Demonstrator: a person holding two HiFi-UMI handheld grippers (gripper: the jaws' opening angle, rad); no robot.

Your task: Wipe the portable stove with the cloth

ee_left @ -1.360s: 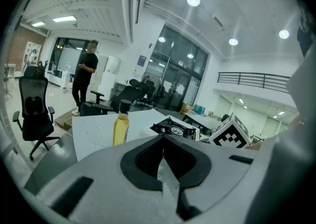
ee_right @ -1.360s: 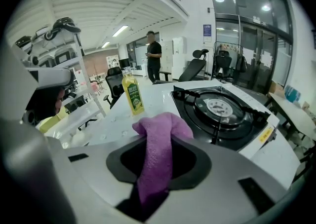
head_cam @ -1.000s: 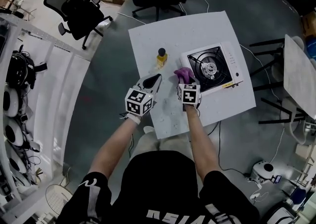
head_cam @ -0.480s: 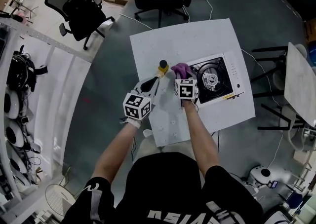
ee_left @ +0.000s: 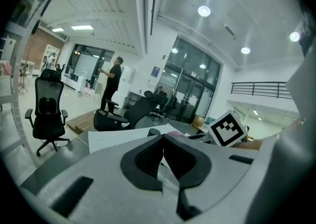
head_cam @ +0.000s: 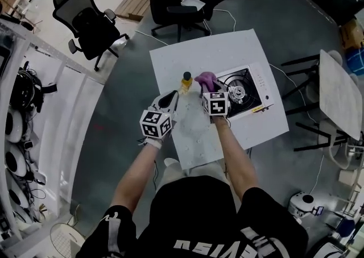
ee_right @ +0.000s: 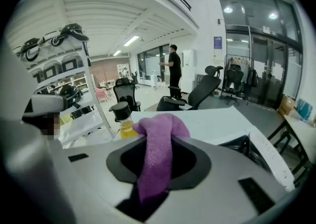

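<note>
Risen, the right tool (head_cam: 210, 88) pinches the cloth (head_cam: 205, 78) over the left edge of the stove (head_cam: 250, 89); left tool (head_cam: 172, 95) closed, empty.

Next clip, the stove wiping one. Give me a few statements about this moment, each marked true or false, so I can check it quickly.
1. The right claw is clamped on a purple cloth. True.
2. The left claw holds the bottle. False: its jaws are together on nothing, and the bottle stands on the table ahead of it.
3. The cloth lies spread over the burner of the stove. False: it is bunched in the right claw, by the stove's left edge in the head view.
4. The stove sits on the right part of the white table in the head view. True.
5. The bottle has a black cap and yellow contents. True.
</note>
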